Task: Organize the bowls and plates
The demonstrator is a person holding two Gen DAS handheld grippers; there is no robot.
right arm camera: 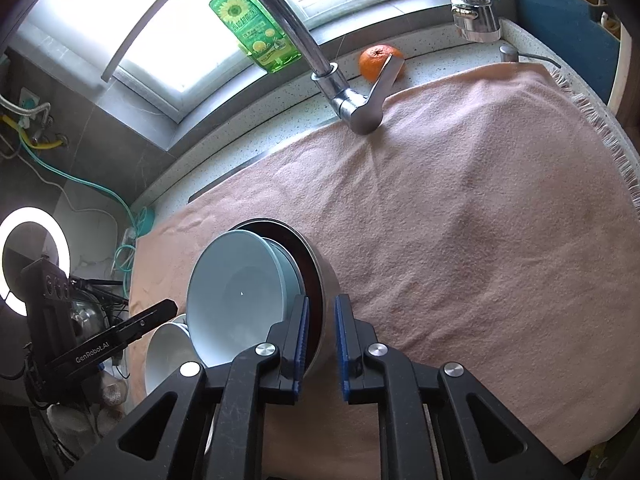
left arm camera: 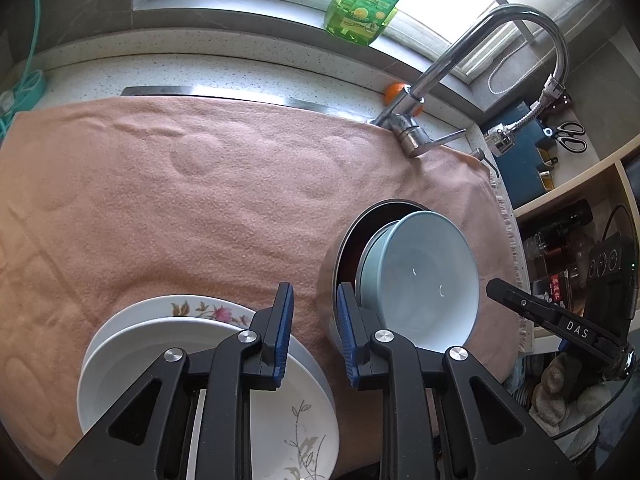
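Observation:
Light blue bowls [left arm camera: 424, 280] are nested inside a steel bowl [left arm camera: 326, 276] on a pink towel [left arm camera: 180, 200]. My left gripper [left arm camera: 315, 304] is open, with the steel bowl's near wall in the gap and its pads clear of it. Under it, at the lower left, lies a stack of white plates [left arm camera: 292, 412], the lower one with pink flowers. In the right wrist view my right gripper [right arm camera: 321, 312] is shut on the steel bowl [right arm camera: 326, 276] at its rim, one pad inside and one outside. The blue bowls [right arm camera: 236, 292] lean left, beside the plates [right arm camera: 164, 352].
A chrome faucet [left arm camera: 412, 136] arches over the towel's far right corner. A green soap bottle [left arm camera: 368, 0] stands on the window sill and an orange [right arm camera: 380, 62] lies on the counter. Shelves with bottles [left arm camera: 560, 232] are at the right. A ring light [right arm camera: 24, 256] stands left.

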